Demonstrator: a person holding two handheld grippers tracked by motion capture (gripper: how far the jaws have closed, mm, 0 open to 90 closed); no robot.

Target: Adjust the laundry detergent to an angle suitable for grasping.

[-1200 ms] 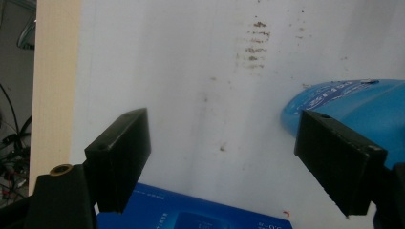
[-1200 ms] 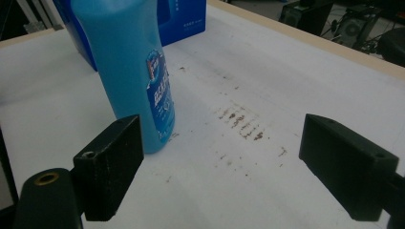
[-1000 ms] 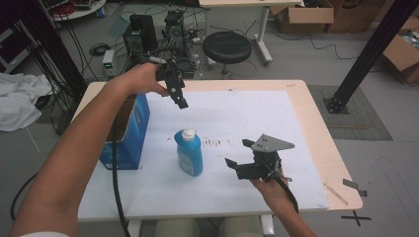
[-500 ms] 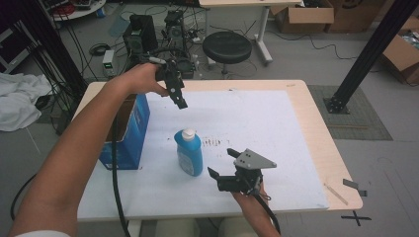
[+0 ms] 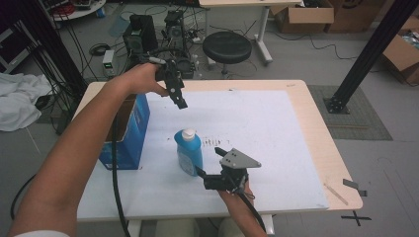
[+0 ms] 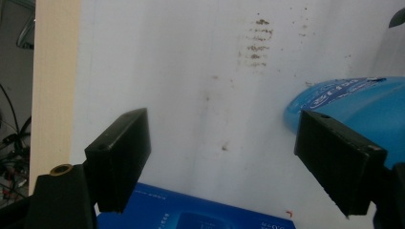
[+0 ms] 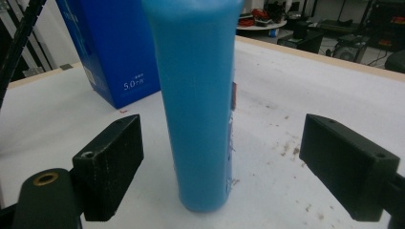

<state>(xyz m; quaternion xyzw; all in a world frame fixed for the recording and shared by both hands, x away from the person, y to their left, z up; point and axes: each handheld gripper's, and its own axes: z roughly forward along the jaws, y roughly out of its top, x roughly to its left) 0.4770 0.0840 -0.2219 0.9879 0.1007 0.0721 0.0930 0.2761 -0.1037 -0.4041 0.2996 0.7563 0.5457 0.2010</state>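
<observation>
Sliding leftward toward frame centre since the earlier frame, the right gripper (image 5: 206,174) spread its jaws to straddle the upright blue plastic bottle (image 5: 189,152), while the left gripper (image 5: 179,100) hovered, jaws apart, at upper left.

Blue box (image 5: 129,132) close left of bottle (image 5: 189,151)

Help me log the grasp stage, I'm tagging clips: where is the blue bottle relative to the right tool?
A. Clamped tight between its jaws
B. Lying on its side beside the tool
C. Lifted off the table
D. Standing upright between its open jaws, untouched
D: in the right gripper view the blue bottle stands upright on the table between the right tool's spread jaws, with gaps on both sides.
</observation>
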